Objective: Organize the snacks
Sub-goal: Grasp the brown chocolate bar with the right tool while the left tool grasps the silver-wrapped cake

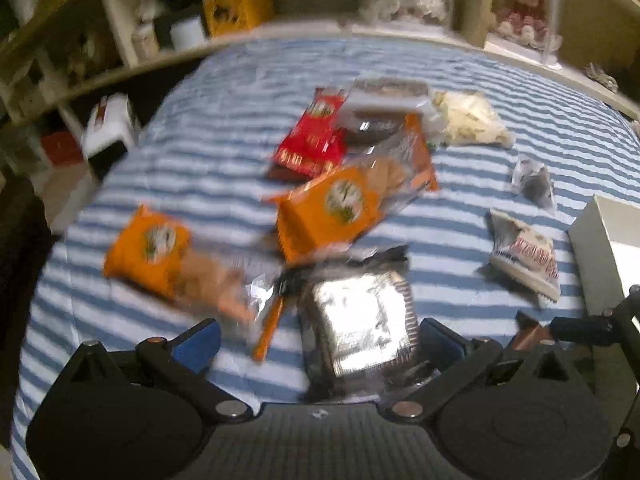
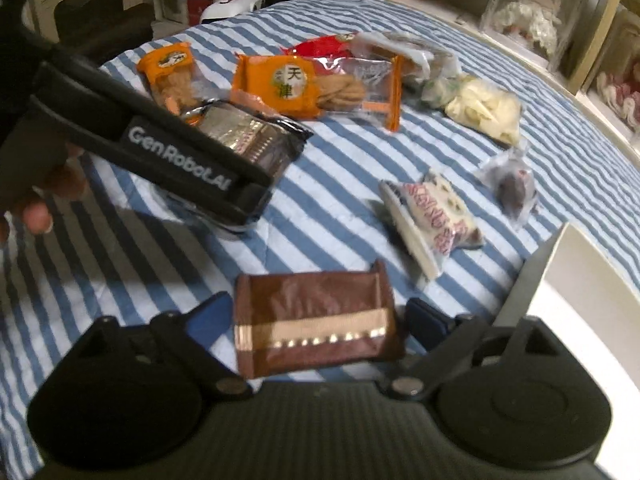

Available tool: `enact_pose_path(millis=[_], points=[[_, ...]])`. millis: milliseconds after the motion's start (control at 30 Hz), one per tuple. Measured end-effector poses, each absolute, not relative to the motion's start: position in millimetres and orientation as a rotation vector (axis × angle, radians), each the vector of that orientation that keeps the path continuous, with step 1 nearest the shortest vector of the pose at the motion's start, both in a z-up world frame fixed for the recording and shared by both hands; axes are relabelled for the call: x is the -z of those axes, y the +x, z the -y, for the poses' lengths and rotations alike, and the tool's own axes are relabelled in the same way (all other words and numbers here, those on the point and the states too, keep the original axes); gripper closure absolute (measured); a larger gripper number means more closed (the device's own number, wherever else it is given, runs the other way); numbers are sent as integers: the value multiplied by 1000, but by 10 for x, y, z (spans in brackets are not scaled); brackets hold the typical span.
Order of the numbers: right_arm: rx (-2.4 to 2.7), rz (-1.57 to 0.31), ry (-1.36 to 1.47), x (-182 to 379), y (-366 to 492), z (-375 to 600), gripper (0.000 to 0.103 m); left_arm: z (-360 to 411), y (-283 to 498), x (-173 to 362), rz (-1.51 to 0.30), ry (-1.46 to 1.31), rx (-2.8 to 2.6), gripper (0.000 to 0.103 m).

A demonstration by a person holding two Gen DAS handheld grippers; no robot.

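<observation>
Two orange biscuit packs (image 2: 168, 74) (image 2: 316, 88), seven other snack packets (image 2: 316, 320).

Surface: a bed with a blue-and-white striped cover (image 1: 224, 92), wrinkled. Behind its far edge stands cream shelving (image 1: 116, 20) with open compartments. One compartment holds a yellow box with a dark print (image 1: 236, 10) and, just beside it, a white cylindrical container (image 1: 187, 32). To the right, clear display cases: one contains a white frilled doll or toy (image 2: 532, 12), another a red-and-white doll (image 1: 522, 12); details blurred. A white appliance with a dark panel (image 1: 108, 128) sits off the bed's left edge, near a red item (image 1: 60, 148) low in the shelving, unidentifiable.
</observation>
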State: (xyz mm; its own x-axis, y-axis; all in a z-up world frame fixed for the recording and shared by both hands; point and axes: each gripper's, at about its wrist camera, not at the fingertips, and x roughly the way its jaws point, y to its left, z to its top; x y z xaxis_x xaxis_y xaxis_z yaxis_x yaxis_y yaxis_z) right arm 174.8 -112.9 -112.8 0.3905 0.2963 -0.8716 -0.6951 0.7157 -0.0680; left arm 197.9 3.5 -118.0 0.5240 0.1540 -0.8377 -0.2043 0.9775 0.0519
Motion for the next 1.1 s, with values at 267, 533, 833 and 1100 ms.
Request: enact_pose_path(millis=[267, 533, 833, 1100], points=[[-677, -973, -442, 1074, 1623, 1159, 26, -231, 1974, 1230, -1023, -225, -164, 0], [-687, -978, -362, 949, 1599, 1283, 40, -42, 2000, 1166, -974, -122, -102, 22], [-667, -951, -314, 838, 1599, 1348, 41, 20, 1978, 1137, -962, -56, -85, 38], [-629, -906, -219, 559, 1526, 1555, 41, 5, 1804, 918, -915, -115, -81, 49]])
